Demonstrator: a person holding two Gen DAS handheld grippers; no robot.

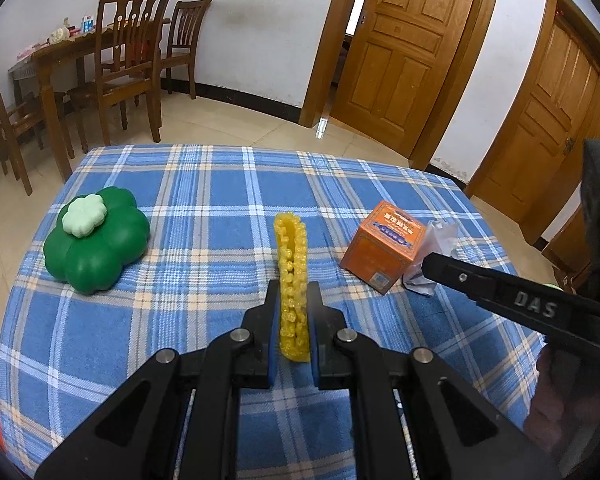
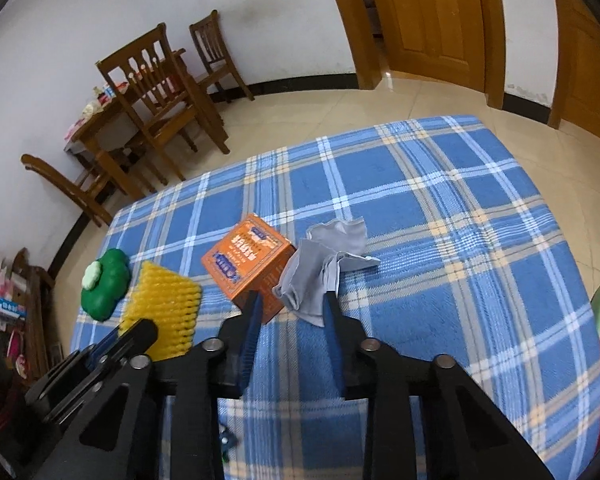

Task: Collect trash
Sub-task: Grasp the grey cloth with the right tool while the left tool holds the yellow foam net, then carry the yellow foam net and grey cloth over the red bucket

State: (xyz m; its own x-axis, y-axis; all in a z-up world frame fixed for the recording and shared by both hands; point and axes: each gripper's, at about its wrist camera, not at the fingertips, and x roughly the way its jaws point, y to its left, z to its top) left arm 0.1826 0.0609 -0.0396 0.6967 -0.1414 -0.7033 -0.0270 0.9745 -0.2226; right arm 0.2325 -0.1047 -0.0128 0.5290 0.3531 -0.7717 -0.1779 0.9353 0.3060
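My left gripper (image 1: 293, 294) is shut on a yellow bubble-wrap sheet (image 1: 293, 280) folded edge-up, held over the blue plaid tablecloth (image 1: 204, 208); the sheet also shows in the right wrist view (image 2: 162, 314). My right gripper (image 2: 292, 300) is open, its jaws straddling a crumpled grey-white tissue (image 2: 324, 268) that lies against an orange cardboard box (image 2: 248, 260). In the left wrist view the right gripper's finger (image 1: 500, 288) reaches to the tissue (image 1: 436, 248) beside the box (image 1: 384, 246). A green flower-shaped container (image 1: 96, 238) with a pale lid sits at the left.
The table's far edge drops to a tiled floor (image 1: 236, 128). Wooden chairs (image 1: 128, 60) and a dining table (image 1: 60, 52) stand at the back left. Wooden doors (image 1: 404, 48) are at the back right. A cluttered shelf (image 2: 12, 300) stands left of the table.
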